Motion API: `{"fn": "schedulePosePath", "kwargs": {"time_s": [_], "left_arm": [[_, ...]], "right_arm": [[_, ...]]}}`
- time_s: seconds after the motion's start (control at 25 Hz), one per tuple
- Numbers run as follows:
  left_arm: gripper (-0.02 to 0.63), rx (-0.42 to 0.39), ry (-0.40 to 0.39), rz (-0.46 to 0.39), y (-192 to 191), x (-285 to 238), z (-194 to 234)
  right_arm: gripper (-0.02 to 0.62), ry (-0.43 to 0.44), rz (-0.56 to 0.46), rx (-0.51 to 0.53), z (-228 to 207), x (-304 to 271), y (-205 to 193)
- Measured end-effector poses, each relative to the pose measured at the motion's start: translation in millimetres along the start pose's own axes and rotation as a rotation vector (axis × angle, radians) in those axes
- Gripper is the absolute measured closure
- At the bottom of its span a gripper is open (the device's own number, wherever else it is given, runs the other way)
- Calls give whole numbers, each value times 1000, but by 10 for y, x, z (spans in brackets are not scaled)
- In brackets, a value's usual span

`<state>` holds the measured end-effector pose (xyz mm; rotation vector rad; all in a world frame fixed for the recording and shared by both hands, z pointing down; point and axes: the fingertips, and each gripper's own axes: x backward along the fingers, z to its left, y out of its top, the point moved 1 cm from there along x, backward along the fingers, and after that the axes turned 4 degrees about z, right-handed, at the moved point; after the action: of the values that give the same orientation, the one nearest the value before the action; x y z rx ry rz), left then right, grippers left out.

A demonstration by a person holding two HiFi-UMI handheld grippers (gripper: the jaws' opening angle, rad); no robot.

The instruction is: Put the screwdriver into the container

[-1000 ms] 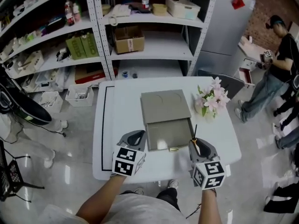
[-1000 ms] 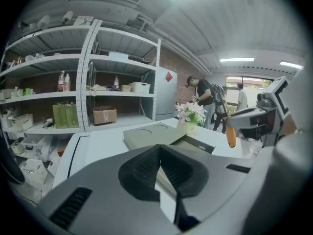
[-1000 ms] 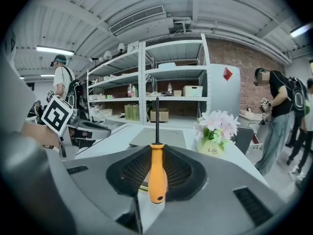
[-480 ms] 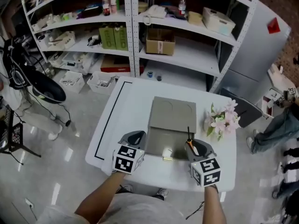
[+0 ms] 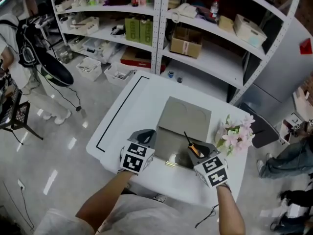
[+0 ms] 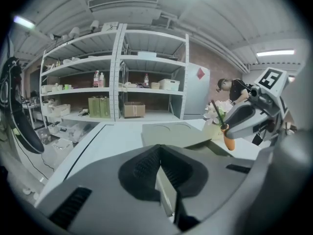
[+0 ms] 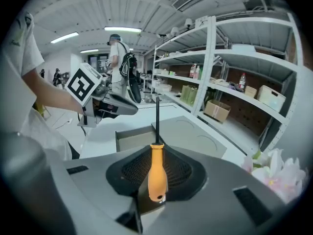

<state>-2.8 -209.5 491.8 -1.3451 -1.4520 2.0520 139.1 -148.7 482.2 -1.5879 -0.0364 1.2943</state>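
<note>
A white metal shelving unit (image 5: 161,13) loaded with boxes and bottles stands behind a white table (image 5: 122,121). In the middle of the table lies a flat grey container (image 5: 188,116). Its lid covers the far half and its near half is an open tray. A bunch of pale pink flowers (image 5: 237,133) stands just beside the container's right edge.

The left gripper (image 5: 145,136) sits at the tray's left edge. Its jaws are pressed together with nothing between them. Whether it touches the container cannot be told.

The right gripper (image 5: 200,150) is at the tray's right side and is pinching the screwdriver (image 5: 192,146). In the right gripper view the orange handle is clamped between the pads, its butt end towards the camera. The black shaft sticks straight out ahead of the jaws. In the head view the shaft slants out over the right part of the open tray, pointing towards the lid. The screwdriver is held in the air, clear of the tray floor.
</note>
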Motion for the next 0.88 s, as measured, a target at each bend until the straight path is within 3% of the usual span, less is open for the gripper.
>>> {"fn": "schedulePosePath", "kwargs": {"time_s": [0.44, 0.88], "left_arm": [[601, 36, 56, -16, -13, 91, 9], [601, 19, 54, 0, 18, 145, 9]], "right_arm": [[520, 183, 205, 162, 159, -382, -221], [520, 250, 358, 240, 308, -835, -395]]}}
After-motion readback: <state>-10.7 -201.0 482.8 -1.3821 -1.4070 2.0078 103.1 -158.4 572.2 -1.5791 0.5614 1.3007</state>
